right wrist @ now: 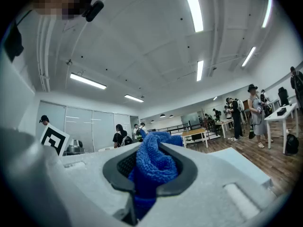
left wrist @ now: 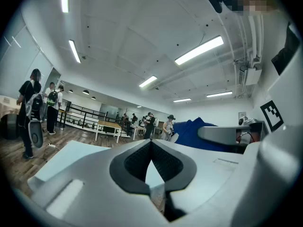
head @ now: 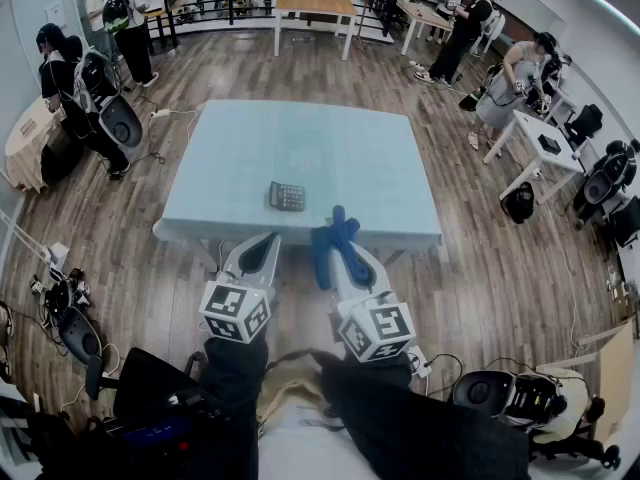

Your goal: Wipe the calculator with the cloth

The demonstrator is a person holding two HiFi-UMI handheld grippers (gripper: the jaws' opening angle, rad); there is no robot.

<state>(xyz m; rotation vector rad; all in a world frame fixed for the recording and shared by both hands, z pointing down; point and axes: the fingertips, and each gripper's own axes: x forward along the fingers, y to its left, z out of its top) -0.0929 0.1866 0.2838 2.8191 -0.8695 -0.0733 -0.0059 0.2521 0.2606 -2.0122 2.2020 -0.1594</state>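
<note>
calculator [head: 287, 196] lies flat on the pale blue table [head: 340, 148], near its front edge and just beyond both grippers. right gripper [right wrist: 152, 150] is held off the table, jaws clamped on a bunched blue cloth [right wrist: 154, 164]. left gripper [left wrist: 151, 143], jaws closed together with nothing between them, is beside it.

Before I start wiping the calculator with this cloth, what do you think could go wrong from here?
1. The calculator lies loose on the table. The left tongs are shut, empty and not on it, so a wipe may simply push it along.
2. The cloth is bunched up in the right tongs rather than spread flat, so the hard tips might scrape the keys.
</note>
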